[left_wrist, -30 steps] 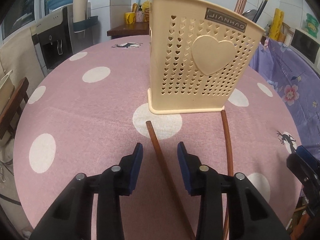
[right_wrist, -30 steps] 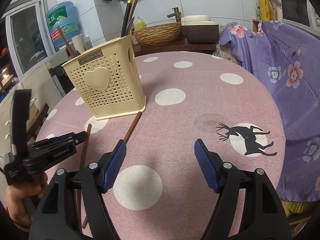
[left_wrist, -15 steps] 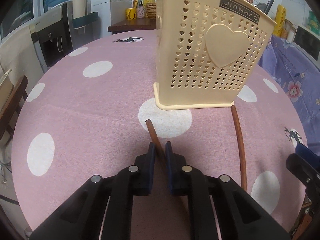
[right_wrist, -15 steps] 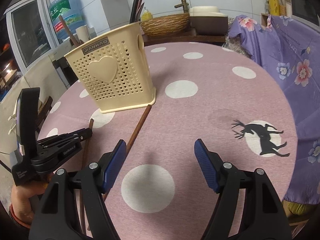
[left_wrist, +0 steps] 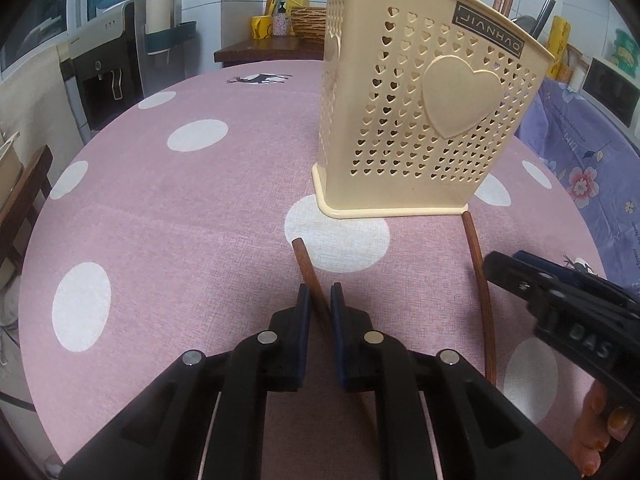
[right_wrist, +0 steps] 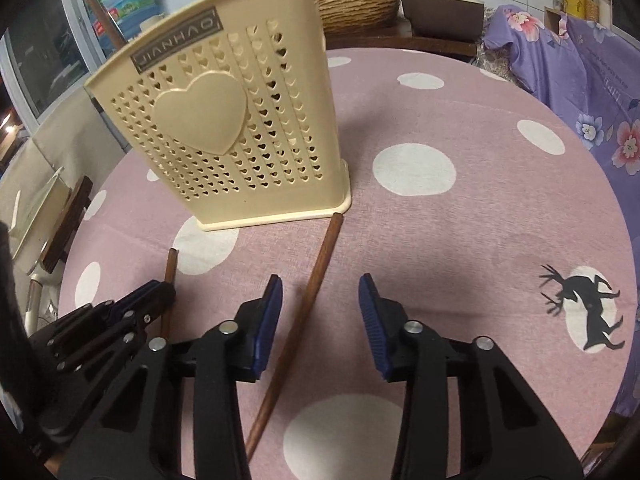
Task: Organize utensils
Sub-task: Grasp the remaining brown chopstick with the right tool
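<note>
A cream perforated utensil holder (left_wrist: pixel 420 120) (right_wrist: pixel 224 128) stands on the pink dotted tablecloth, with a few sticks poking out of its top. Two brown chopsticks lie in front of it. My left gripper (left_wrist: pixel 318 296) (right_wrist: pixel 160 292) is shut on the left chopstick (left_wrist: pixel 306 264) (right_wrist: pixel 172 264) near its far end. The right chopstick (left_wrist: pixel 478 280) (right_wrist: pixel 316 276) touches the holder's base and lies between the closing jaws of my right gripper (right_wrist: pixel 320 292) (left_wrist: pixel 504 268), nearer the left pad; neither pad presses on it.
The round table (right_wrist: pixel 460 240) drops off at the right beside purple flowered fabric (right_wrist: pixel 580 80). A water dispenser (left_wrist: pixel 108 68) and a chair (left_wrist: pixel 24 192) stand off its left side. A wicker basket (right_wrist: pixel 356 12) sits on a shelf behind. A hand (left_wrist: pixel 600 432) holds the right gripper.
The left jaws closed onto the left chopstick and stayed there. The right gripper moved left and lower over the right chopstick, and its jaws narrowed.
</note>
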### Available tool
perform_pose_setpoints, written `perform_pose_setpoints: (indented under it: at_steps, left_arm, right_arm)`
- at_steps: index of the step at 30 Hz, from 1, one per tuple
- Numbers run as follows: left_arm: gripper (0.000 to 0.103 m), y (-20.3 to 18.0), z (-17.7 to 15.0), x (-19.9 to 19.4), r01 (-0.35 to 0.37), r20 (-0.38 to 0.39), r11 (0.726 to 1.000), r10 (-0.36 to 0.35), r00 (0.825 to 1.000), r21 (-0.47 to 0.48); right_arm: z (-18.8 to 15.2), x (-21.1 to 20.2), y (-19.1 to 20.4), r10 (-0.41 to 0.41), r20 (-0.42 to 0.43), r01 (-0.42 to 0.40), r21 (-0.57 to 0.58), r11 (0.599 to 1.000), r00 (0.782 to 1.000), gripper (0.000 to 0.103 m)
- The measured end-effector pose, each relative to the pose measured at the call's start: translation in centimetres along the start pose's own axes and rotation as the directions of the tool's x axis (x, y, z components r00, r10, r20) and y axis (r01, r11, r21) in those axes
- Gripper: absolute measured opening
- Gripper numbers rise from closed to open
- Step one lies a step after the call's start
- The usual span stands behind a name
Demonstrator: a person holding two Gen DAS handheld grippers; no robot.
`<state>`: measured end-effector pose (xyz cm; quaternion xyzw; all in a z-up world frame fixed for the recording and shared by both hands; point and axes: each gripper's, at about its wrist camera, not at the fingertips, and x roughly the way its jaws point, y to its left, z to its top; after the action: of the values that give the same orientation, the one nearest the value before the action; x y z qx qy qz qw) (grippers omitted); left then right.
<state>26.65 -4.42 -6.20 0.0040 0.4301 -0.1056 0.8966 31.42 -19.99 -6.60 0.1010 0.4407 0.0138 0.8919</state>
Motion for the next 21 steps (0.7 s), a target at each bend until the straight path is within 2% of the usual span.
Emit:
perform_pose_setpoints:
  at_steps: [11, 13, 16, 21]
  left_arm:
    - [0.011, -0.2, -0.1, 0.0, -0.002, 0.006, 1.000, 0.002, 1.000, 0.013]
    - [0.011, -0.2, -0.1, 0.0, -0.003, 0.006, 1.000, 0.002, 1.000, 0.014]
    - [0.011, -0.3, -0.1, 0.0, -0.007, 0.005, 1.000, 0.007, 1.000, 0.020]
    - [0.011, -0.4, -0.1, 0.0, -0.014, 0.006, 1.000, 0.014, 1.000, 0.026]
  right_arm:
    - [0.5, 1.8, 2.2, -0.104, -0.001, 0.104, -0.079, 0.991, 0.995, 0.027]
    - [0.7, 1.9, 2.5, -0.127, 0.005, 0.127, -0.090, 0.988, 0.992, 0.020]
    - [0.6, 1.9, 2.7, -0.135, 0.010, 0.135, -0.093, 0.987, 0.991, 0.012]
    - [0.5, 1.8, 2.3, -0.114, 0.008, 0.115, -0.079, 0.990, 0.993, 0.012]
